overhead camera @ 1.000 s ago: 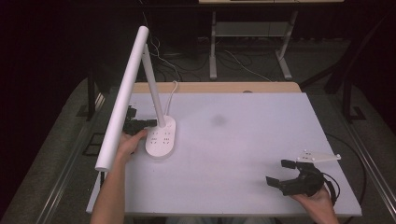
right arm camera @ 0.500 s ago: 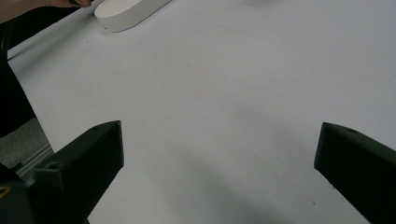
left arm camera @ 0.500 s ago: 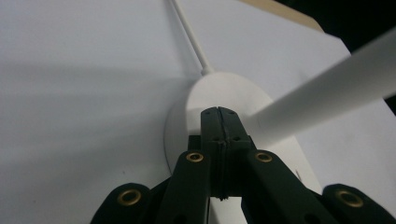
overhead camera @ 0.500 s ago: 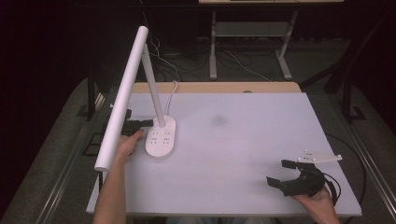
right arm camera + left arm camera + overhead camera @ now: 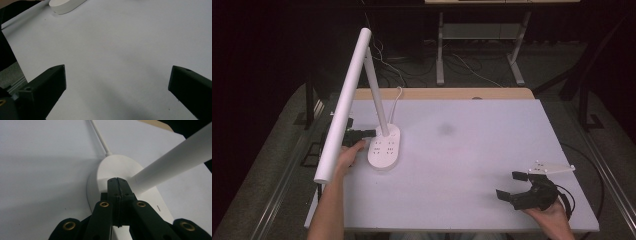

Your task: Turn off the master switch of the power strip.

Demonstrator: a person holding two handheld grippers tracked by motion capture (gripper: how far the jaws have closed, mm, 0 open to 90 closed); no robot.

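Note:
A white desk lamp stands at the table's left, with an oval base that has sockets on top, a slanted stem and a long tube head. My left gripper is shut with nothing between the jaws. In the left gripper view its closed tips rest on the top of the base, right beside the foot of the stem. My right gripper is held near the table's front right corner, open and holding nothing. In the right gripper view, bare tabletop lies between the spread jaws of the right gripper.
The lamp's white cable runs from the base toward the far table edge. The lamp head overhangs my left forearm. The lamp base lies far off in the right gripper view. Dark floor and a metal frame lie beyond the table.
My left gripper has edged a little to the right, onto the lamp base by the stem. The right gripper has kept still.

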